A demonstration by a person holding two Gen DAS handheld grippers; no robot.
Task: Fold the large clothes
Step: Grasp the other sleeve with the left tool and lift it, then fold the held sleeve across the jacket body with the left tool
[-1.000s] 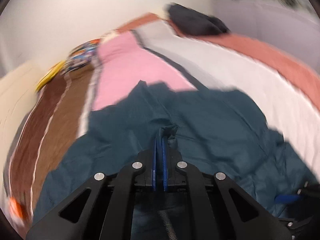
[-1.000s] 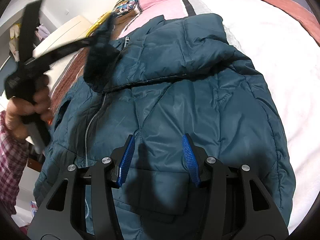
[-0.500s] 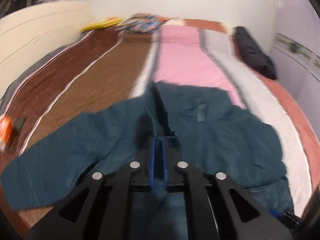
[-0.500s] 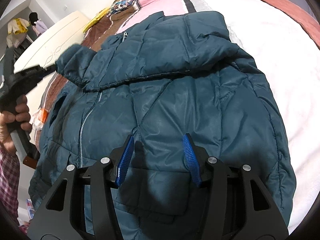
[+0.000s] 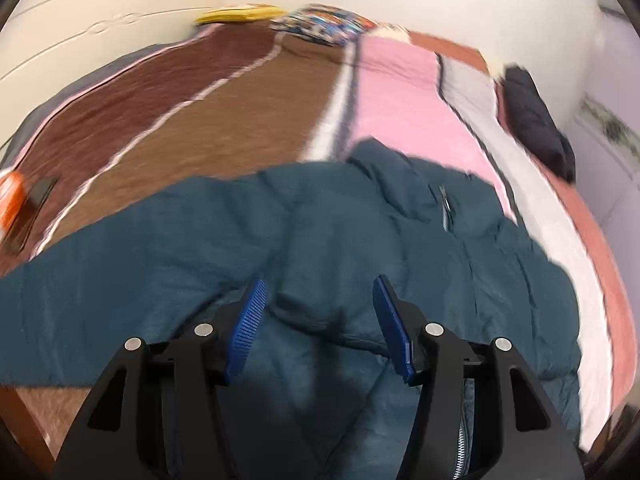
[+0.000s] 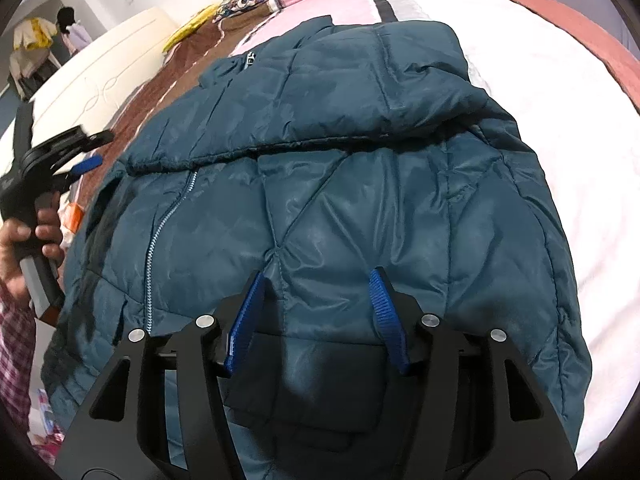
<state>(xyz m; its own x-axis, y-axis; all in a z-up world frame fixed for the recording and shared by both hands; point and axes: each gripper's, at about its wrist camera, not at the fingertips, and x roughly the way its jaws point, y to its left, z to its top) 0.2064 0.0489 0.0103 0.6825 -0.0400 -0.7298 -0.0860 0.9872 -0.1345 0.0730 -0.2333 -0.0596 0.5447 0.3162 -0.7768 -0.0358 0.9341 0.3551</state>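
A dark teal quilted jacket (image 6: 360,208) lies front up on the striped bed, its zipper (image 6: 160,232) toward the left. One sleeve (image 6: 320,96) lies folded across the chest. In the left wrist view the jacket (image 5: 320,240) spreads below my left gripper (image 5: 320,292), which is open and empty just above the fabric. My right gripper (image 6: 318,284) is open and empty, low over the jacket's lower front. The left gripper also shows at the left edge of the right wrist view (image 6: 86,164), held in a hand beside the jacket.
The bed cover (image 5: 224,120) has brown, pink, white and rust stripes. A dark folded garment (image 5: 536,124) lies at the far right edge. A colourful pillow (image 5: 320,28) and a yellow item (image 5: 236,14) lie at the head. An orange object (image 5: 10,196) sits at the left edge.
My left gripper let go of the sleeve, opened and drew back to the left. The sleeve now lies folded flat across the chest. My right gripper stayed open and still.
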